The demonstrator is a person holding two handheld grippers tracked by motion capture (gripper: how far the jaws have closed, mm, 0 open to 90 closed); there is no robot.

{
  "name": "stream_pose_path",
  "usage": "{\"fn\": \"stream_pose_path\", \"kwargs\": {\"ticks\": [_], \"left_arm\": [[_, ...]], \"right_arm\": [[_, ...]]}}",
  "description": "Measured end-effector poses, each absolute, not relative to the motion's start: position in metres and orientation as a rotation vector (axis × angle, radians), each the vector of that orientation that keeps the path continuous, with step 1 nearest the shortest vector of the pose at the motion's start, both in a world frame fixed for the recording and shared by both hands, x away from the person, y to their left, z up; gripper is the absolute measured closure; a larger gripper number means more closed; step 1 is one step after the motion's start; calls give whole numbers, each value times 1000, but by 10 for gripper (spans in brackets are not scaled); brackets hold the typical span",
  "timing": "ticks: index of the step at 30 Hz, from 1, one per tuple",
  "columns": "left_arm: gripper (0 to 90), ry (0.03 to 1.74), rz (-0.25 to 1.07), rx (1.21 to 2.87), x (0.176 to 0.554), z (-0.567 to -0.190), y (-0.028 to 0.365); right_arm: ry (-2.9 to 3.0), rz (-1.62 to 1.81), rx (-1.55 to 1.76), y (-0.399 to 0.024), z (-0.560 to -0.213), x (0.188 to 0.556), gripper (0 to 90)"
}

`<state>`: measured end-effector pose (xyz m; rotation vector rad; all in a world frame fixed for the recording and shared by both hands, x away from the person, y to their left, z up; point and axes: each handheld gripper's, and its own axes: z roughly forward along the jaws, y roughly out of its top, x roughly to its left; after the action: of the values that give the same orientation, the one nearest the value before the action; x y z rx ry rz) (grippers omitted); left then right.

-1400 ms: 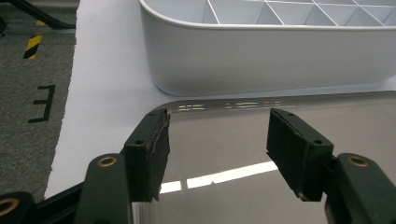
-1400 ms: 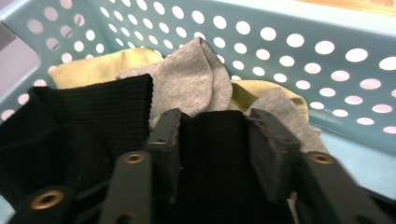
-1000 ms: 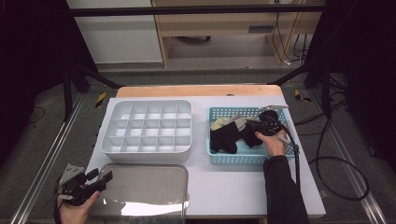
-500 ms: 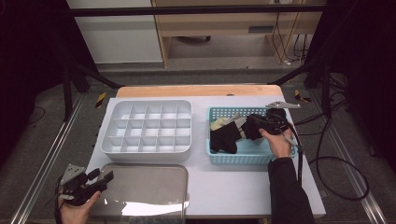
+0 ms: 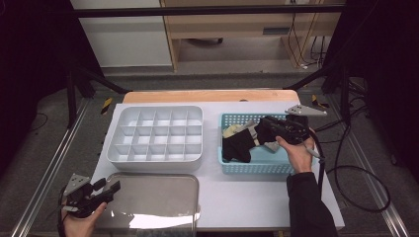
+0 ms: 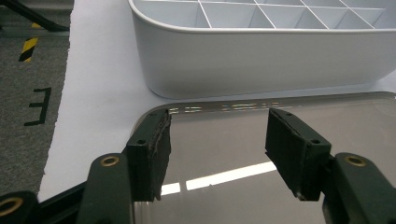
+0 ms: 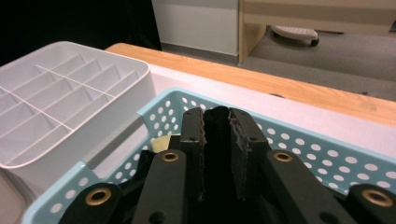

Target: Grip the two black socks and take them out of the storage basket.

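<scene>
My right gripper (image 5: 261,130) hangs over the light blue perforated basket (image 5: 252,168), shut on a black piece of cloth (image 5: 238,145) that trails down into the basket. In the right gripper view the black cloth (image 7: 216,122) is pinched between the two jaws of the right gripper (image 7: 216,149), above the basket wall (image 7: 303,151). A pale yellow and a grey item lie in the basket beside it. My left gripper (image 5: 111,188) stands open at the near left, over the corner of a shiny metal tray (image 5: 158,197). Nothing is between the left gripper's (image 6: 217,149) jaws.
A white divided organizer (image 5: 155,133) with several empty compartments sits left of the basket, just beyond the metal tray (image 6: 355,121); its wall (image 6: 261,60) faces the left gripper. A wooden strip (image 7: 299,88) edges the far side of the white table. Cables trail off the right edge.
My right gripper has risen over the basket, drawing the black cloth up with it. The left gripper has stayed where it was.
</scene>
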<state>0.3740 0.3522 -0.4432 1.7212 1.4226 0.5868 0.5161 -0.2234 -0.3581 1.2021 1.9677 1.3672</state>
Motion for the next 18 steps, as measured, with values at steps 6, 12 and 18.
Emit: {"fn": "stream_pose_path", "kwargs": {"ticks": [6,12,18], "left_arm": [[399,1420,590,1718,373,-442,352],[399,1414,586,1724,373,-442,350],[401,1412,584,1725,373,-442,350]], "right_arm": [[1961,1408,1159,-225,-346,497,766],[1964,1431,1100,-223,-334,472,766],[1979,1453,1057,-217,-328,451,765]]}}
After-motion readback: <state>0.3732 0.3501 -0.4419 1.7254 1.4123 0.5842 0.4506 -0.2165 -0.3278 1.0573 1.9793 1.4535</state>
